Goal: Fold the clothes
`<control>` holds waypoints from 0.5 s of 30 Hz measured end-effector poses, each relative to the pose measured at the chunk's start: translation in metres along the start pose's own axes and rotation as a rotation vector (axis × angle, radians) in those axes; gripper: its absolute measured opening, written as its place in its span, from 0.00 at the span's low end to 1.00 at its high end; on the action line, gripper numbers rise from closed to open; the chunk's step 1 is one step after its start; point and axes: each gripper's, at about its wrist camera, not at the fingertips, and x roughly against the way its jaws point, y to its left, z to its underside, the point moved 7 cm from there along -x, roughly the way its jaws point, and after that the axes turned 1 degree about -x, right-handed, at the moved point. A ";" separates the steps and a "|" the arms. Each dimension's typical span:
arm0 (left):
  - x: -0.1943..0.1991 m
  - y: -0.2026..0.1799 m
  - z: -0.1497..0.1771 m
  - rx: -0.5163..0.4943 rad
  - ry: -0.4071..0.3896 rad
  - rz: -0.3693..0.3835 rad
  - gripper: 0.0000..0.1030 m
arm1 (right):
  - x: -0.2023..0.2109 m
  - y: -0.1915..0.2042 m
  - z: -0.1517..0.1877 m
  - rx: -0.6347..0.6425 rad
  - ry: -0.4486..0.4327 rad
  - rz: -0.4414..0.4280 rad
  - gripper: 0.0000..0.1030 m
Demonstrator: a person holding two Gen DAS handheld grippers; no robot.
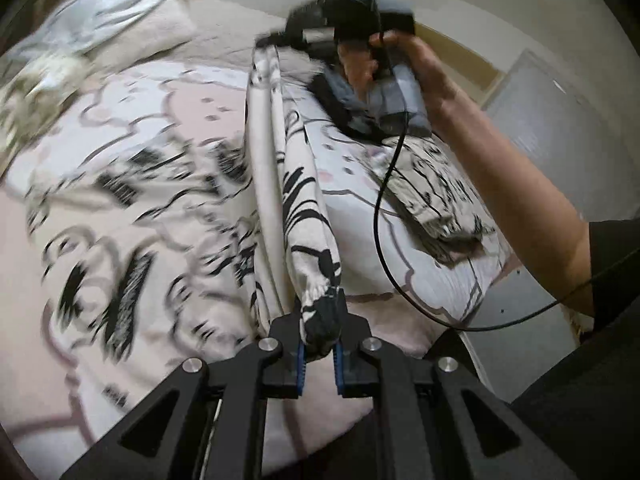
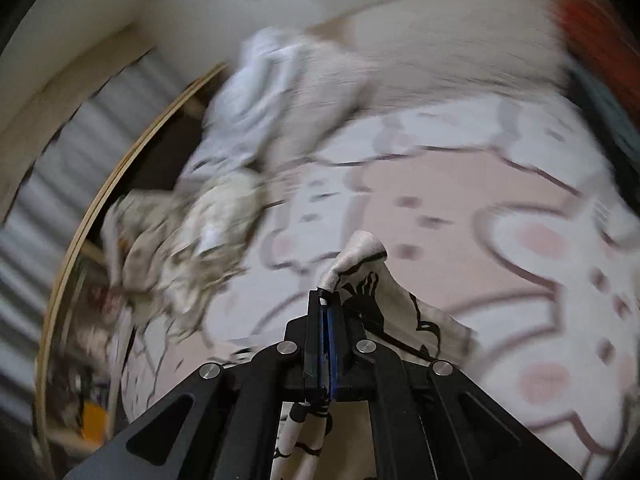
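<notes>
A cream garment with black brush-like print (image 1: 276, 184) is stretched taut between both grippers above the bed. My left gripper (image 1: 320, 320) is shut on a bunched, dark-printed end of it. In the left wrist view the right gripper (image 1: 280, 40) holds the far end, gripped by a person's hand (image 1: 400, 64). In the right wrist view my right gripper (image 2: 326, 300) is shut on a cream edge of the garment (image 2: 384, 300), which pokes up past the fingertips and drapes to the right. More of the garment hangs blurred to the left.
A bed cover (image 2: 520, 240) in pink and white with cartoon outlines lies below. A folded printed garment (image 1: 432, 196) rests near the bed's right edge. A crumpled pile of clothes (image 2: 208, 220) and a white cloth (image 2: 260, 80) sit at the far side. A black cable (image 1: 384, 216) dangles.
</notes>
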 end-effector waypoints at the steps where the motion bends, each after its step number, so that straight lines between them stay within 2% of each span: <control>1: 0.002 0.008 0.006 0.024 0.007 -0.010 0.10 | -0.016 0.022 0.006 0.042 0.025 -0.015 0.03; 6: 0.008 0.046 0.041 0.133 0.053 -0.056 0.10 | -0.095 0.131 0.035 0.248 0.154 -0.086 0.03; 8: 0.007 0.053 0.051 0.165 0.063 -0.052 0.10 | -0.141 0.153 0.066 0.292 0.250 -0.073 0.03; 11: 0.005 0.063 0.065 0.213 0.078 -0.045 0.10 | -0.200 0.158 0.113 0.327 0.366 -0.023 0.03; 13: 0.003 0.069 0.074 0.245 0.088 -0.041 0.14 | -0.236 0.158 0.142 0.341 0.434 0.011 0.03; 15: 0.002 0.076 0.083 0.277 0.098 -0.037 0.16 | -0.251 0.156 0.155 0.336 0.446 0.037 0.03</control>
